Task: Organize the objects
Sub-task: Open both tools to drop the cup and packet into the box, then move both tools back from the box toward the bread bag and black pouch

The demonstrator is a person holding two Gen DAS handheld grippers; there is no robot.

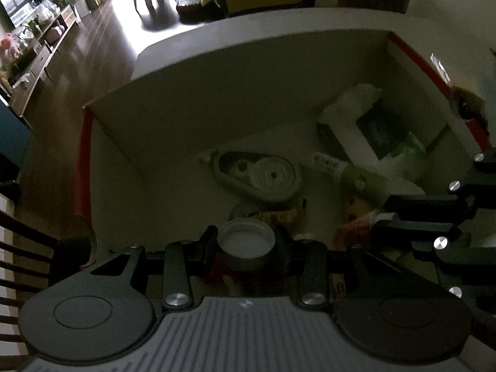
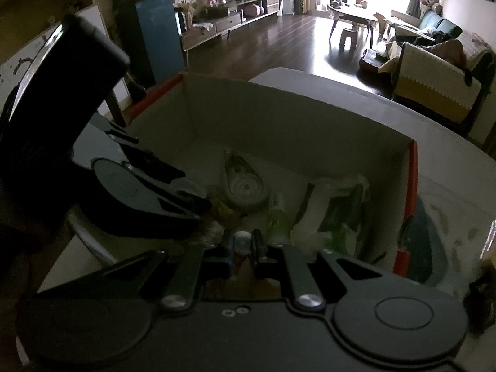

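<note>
An open cardboard box (image 1: 217, 93) with red edges and a pale inside fills both views. My left gripper (image 1: 246, 245) is shut on a white-capped jar (image 1: 246, 240), low inside the box. In the left wrist view my right gripper (image 1: 379, 217) reaches in from the right. My right gripper (image 2: 242, 245) is shut on a small red tube with a white cap (image 2: 242, 241) over the box (image 2: 294, 124) floor. On that floor lie a white tape dispenser (image 1: 257, 176), a green tube (image 1: 356, 176) and a white-and-green packet (image 1: 372, 133). My left gripper (image 2: 189, 192) shows at the left.
The box stands on a white table (image 1: 248, 28) whose far edge drops to a dark wood floor (image 1: 93, 62). A dark slatted chair (image 1: 18, 248) stands at the left. More small packets crowd the box's near side.
</note>
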